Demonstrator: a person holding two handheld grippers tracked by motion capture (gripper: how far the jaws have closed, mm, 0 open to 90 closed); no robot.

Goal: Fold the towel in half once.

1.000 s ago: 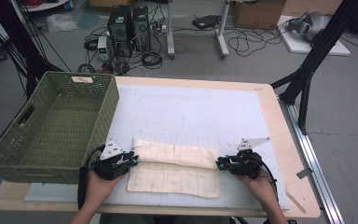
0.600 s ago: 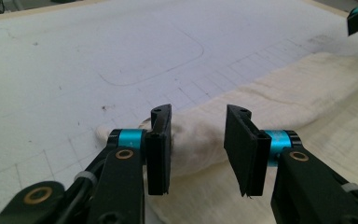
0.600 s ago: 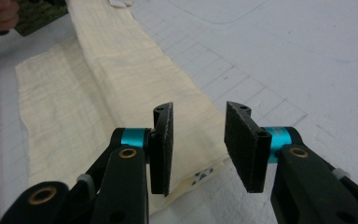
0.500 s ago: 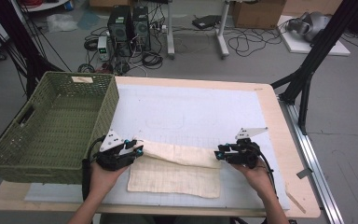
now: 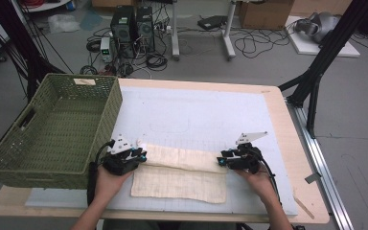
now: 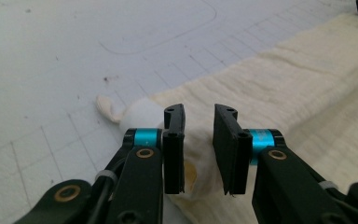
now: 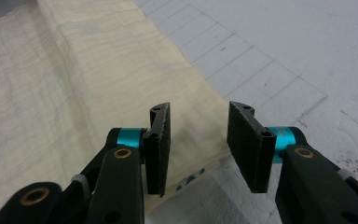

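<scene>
The cream-coloured, loosely woven cloth (image 5: pixel 179 172) lies partly folded near the front edge of the pale gridded work mat (image 5: pixel 196 115), its far long edge doubled over toward the person so that a thicker band runs across the top of a flat lower layer. It looks light, limp and slack, so it will likely sag and crease wherever it is lifted and holds no shape of its own; the sound places to take it are the two ends of the folded band, pinching both layers together. The left gripper (image 6: pixel 199 149) sits at the left end of that band, its jaws having just been closing, with a bunched corner of cloth between them; the pads look just short of pressing it, though the bunch hides the contact, so I judge it loose rather than clenched. The right gripper (image 7: pixel 199 144) hovers over the right end with its jaws having opened a little further, parted above the cloth's edge and grasping nothing. To the left, touching the mat's side, stands the empty green woven plastic basket (image 5: pixel 52 129) on the light wooden table (image 5: pixel 287 124).
</scene>
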